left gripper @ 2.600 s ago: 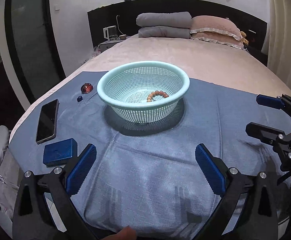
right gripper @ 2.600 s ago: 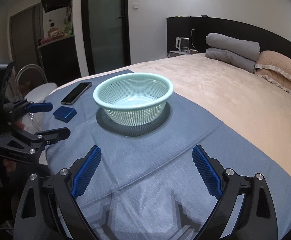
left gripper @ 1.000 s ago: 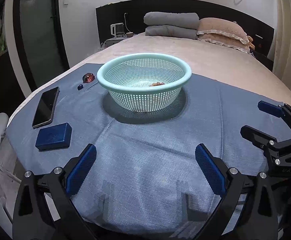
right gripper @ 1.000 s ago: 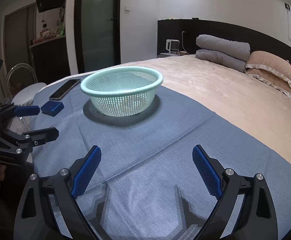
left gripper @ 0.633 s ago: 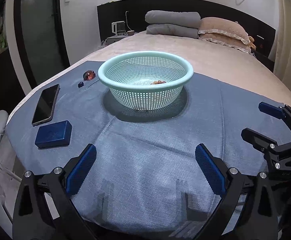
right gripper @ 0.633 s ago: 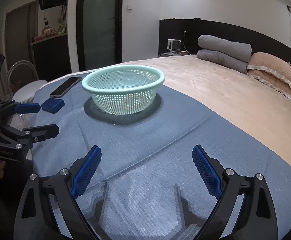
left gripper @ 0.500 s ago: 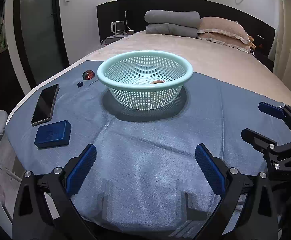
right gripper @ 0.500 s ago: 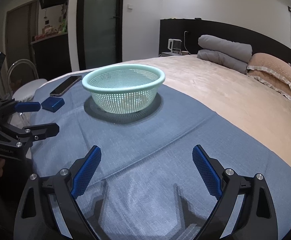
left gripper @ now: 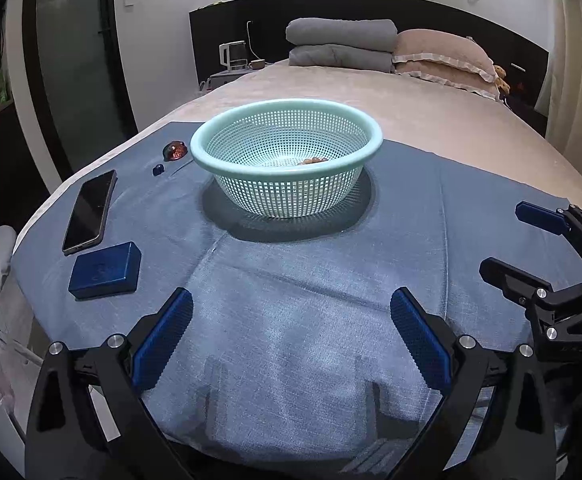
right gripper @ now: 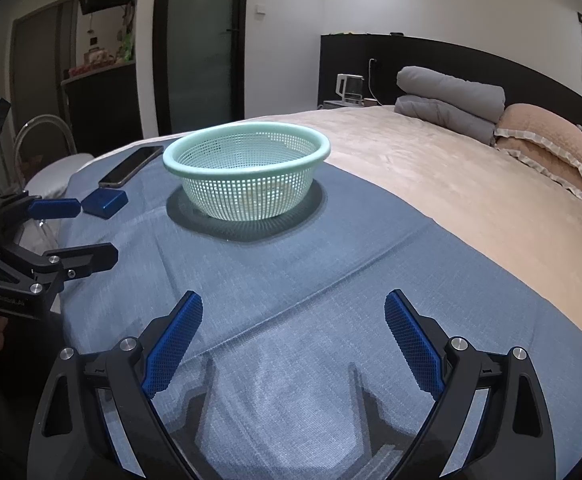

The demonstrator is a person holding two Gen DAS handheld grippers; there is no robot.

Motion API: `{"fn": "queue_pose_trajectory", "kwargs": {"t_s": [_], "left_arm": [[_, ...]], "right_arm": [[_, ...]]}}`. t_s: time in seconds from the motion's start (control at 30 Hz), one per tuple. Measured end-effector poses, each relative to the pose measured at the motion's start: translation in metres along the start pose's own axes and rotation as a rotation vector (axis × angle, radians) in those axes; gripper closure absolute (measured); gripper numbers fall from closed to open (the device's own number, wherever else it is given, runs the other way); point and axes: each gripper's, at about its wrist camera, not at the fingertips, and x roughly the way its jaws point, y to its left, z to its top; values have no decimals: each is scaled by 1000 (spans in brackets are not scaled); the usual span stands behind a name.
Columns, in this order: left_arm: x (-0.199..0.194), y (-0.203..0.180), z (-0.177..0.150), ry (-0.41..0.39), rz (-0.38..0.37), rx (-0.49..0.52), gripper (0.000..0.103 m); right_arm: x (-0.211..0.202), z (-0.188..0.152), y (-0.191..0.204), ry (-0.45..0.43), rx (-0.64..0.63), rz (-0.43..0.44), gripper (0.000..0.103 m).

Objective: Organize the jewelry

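A mint-green mesh basket (left gripper: 287, 116) stands on the blue cloth (left gripper: 291, 280) on the bed; it also shows in the right wrist view (right gripper: 247, 148). A brown bead bracelet (left gripper: 311, 161) lies inside it, partly hidden by the rim. A closed blue jewelry box (left gripper: 105, 265) lies front left, also visible in the right wrist view (right gripper: 105, 202). A red gem piece (left gripper: 175, 150) and a small dark blue piece (left gripper: 158, 169) lie left of the basket. My left gripper (left gripper: 291, 320) is open and empty over the cloth's near edge. My right gripper (right gripper: 293, 324) is open and empty.
A black phone (left gripper: 90, 210) lies at the cloth's left edge. Folded grey blankets (left gripper: 341, 42) and a pink pillow (left gripper: 445, 56) sit at the headboard. A kettle (left gripper: 233, 55) stands on the bedside table. A chair (right gripper: 43, 140) is beside the bed.
Both grippers have lowered and drawn back slightly, so the basket's inside shows less. Both stay open and empty; nothing on the cloth has moved.
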Motion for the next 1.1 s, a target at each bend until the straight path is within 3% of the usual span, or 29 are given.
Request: {"fn": "queue_pose_trajectory", "kwargs": {"t_s": [1.1], "left_arm": [[0,5,-1,-2,-9,-20,6]], "right_arm": [[4,-1,-1,28,-9,-16,15]]}}
